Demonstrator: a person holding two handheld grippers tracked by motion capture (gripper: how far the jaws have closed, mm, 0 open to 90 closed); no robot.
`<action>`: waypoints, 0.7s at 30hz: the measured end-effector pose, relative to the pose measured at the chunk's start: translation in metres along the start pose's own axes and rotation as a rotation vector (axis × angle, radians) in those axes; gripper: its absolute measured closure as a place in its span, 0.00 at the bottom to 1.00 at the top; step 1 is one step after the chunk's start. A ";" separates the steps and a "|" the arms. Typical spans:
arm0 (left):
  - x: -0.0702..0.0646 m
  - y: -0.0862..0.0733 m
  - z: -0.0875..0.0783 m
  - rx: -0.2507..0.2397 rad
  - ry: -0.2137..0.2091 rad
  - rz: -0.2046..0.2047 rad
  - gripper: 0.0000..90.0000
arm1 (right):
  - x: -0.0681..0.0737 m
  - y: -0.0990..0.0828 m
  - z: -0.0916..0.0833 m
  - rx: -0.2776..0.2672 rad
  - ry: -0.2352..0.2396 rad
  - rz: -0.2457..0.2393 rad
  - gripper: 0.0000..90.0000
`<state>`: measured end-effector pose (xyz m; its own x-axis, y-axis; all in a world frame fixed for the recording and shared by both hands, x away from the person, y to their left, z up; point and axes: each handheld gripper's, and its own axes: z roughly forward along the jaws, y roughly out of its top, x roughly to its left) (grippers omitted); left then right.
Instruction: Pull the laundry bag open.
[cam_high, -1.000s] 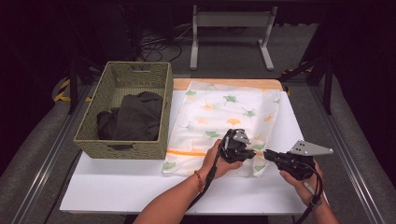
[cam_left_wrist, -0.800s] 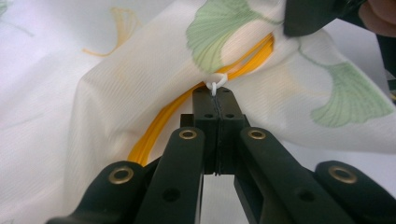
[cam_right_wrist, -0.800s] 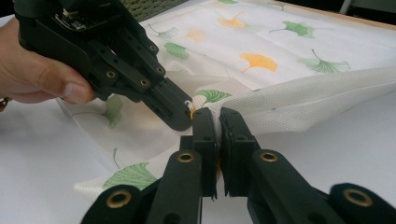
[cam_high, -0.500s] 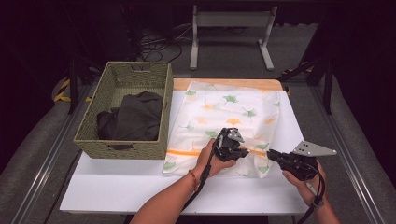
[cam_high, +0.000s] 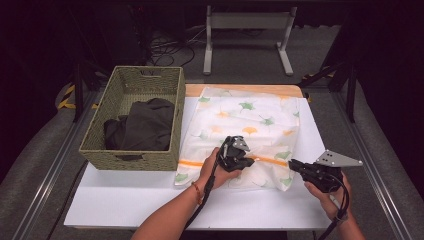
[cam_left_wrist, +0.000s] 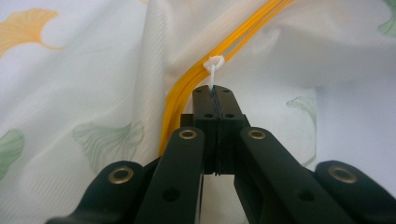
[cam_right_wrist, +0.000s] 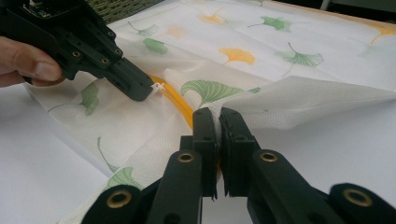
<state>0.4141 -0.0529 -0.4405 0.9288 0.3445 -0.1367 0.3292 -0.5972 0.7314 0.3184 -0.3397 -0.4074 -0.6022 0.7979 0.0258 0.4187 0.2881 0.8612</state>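
Cover (cam_high: 245, 132) — white cloth printed with green and orange leaves — lies flat on the white table (cam_high: 125, 202), just beside the basket (cam_high: 132, 120) at its 9 o'clock, which holds a dark garment (cam_high: 142, 125). An orange zip (cam_left_wrist: 187, 88) runs along the cover's near part. Left gripper (cam_high: 245, 159) sits over that zip with its jaws shut on the small white zip pull (cam_left_wrist: 213, 65). Right gripper (cam_high: 295, 165), at the cover's 5 o'clock corner, pinches the cloth edge beside the zip's end — jaws nearly together on the fabric.
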 end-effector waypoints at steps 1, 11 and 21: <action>0.001 -0.002 -0.001 -0.001 -0.003 -0.005 1.00 | -0.001 0.000 0.000 0.000 -0.002 0.002 0.96; -0.001 -0.019 -0.018 -0.002 0.055 0.019 1.00 | -0.002 -0.001 0.001 0.005 -0.021 0.005 0.96; 0.002 -0.027 -0.033 0.006 0.101 0.011 1.00 | -0.006 -0.001 -0.001 0.003 -0.046 0.014 0.96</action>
<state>0.4018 -0.0121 -0.4392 0.9104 0.4092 -0.0606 0.3208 -0.6058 0.7281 0.3204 -0.3453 -0.4077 -0.5647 0.8252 0.0146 0.4288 0.2782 0.8595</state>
